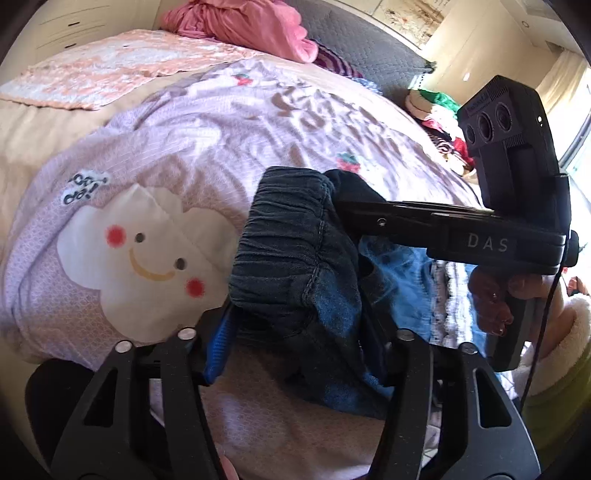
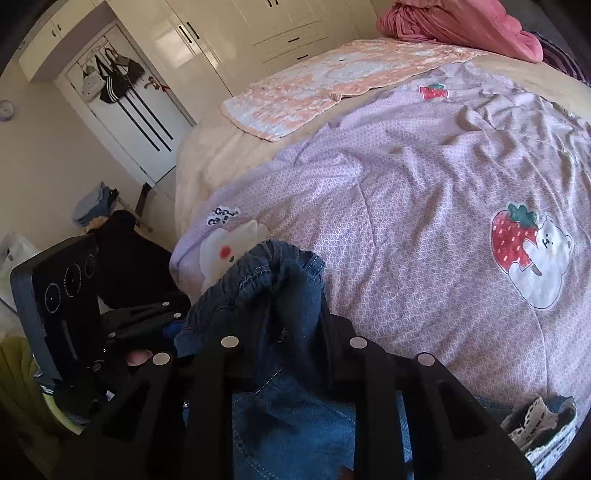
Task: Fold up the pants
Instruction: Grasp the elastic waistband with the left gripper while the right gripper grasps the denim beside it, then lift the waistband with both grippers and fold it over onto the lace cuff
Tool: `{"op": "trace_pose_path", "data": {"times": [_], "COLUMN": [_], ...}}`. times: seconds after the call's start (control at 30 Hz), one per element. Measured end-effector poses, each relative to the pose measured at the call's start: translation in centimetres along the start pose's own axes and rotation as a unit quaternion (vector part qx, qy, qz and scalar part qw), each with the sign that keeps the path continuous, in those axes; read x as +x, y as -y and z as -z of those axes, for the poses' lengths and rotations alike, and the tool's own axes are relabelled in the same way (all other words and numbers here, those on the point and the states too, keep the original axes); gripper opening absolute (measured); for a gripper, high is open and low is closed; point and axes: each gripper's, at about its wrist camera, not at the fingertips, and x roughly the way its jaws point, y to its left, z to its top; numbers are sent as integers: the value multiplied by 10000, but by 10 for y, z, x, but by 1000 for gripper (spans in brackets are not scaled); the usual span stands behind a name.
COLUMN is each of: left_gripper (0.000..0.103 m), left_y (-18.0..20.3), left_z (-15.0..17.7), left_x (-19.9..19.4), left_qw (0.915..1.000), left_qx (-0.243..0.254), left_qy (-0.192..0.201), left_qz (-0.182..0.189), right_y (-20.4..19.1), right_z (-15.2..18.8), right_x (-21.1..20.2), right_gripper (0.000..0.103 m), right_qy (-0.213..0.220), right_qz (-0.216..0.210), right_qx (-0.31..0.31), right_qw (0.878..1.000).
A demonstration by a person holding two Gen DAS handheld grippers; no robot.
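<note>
1. The pants [image 1: 295, 266], dark blue denim with a gathered elastic waistband, are seen bunched above the near edge of the bed [image 2: 207, 155], over a lilac quilt [image 1: 184, 147] printed with a smiling cloud and strawberries.
2. The left gripper [image 1: 295, 332] is closed on the pants: the fabric just below the waistband is pinched between its two fingers, one of which carries a blue pad.
3. In the left wrist view, the right gripper [image 1: 354, 210] is seen reaching in from the right, its narrow black tip pressed into the top of the waistband.
4. In the right wrist view, the right gripper [image 2: 291, 332] is shown clamped on a raised fold of denim, with the lighter blue of the cloth hanging below its fingers.
5. The left gripper's body is seen at the left of that view; its fingertips are largely hidden by cloth, so the grip there can hardly be judged.
6. A peach patterned blanket [image 2: 332, 81] is laid flat toward the far edge of the bed, and a pink heap of cloth [image 1: 240, 26] is piled at the far corner.
7. A white wardrobe [image 2: 229, 33] is seen beyond the bed.
</note>
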Motion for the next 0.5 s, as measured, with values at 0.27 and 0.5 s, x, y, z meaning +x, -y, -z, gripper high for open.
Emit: {"op": "trace_pose_path", "data": {"times": [0.27,0.5], "left_gripper": [47,43], "left_y": [44,83], "left_z": [-4,0], "left_x": [-12,-11], "left_qw": [9989,9967], "left_qx": [428,744], "left_qy": [88,32], "left_qz": [169,327], "right_y": [2,15], "right_z": [18,44], "right_x": [-62,-108], "right_gripper": [18,18], "right_qy": [552,913], "right_qz": [30,184], "right_qx": [30,150], "right_qw": [9985,9955]}}
